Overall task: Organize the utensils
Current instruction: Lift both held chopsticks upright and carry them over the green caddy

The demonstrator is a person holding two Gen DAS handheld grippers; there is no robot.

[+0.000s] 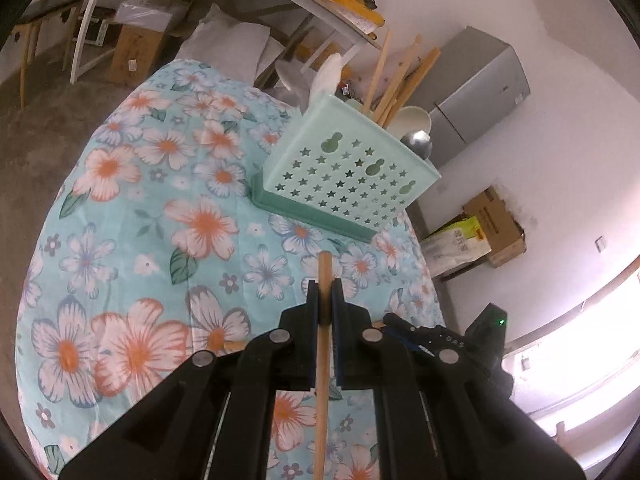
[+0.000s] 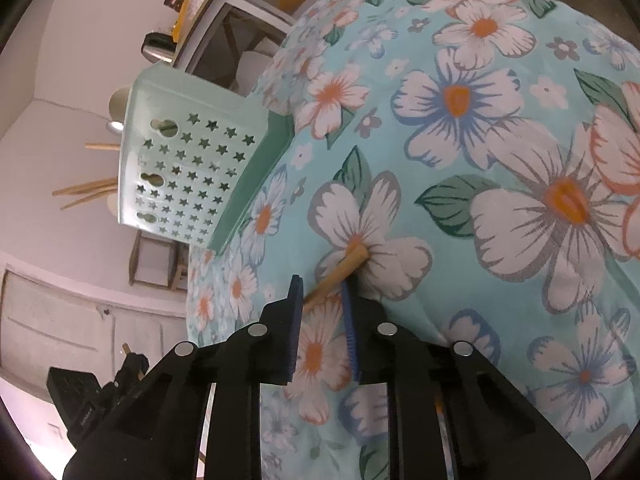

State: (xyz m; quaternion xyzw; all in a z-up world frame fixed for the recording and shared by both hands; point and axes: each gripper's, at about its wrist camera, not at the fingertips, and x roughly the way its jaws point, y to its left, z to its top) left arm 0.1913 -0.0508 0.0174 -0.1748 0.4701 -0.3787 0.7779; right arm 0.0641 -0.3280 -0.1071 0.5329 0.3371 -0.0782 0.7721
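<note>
A table with a flowery blue cloth (image 1: 132,208) fills the view. The green holder (image 1: 348,176) stands at 12 o'clock, sticks poking out. The left gripper (image 1: 325,300) pinches a wooden chopstick (image 1: 323,272) tight. The right gripper (image 2: 322,300) is spread wide around another chopstick (image 2: 340,274) lying on the cloth.

White walls (image 1: 540,8), perhaps concrete floor (image 1: 48,128).
</note>
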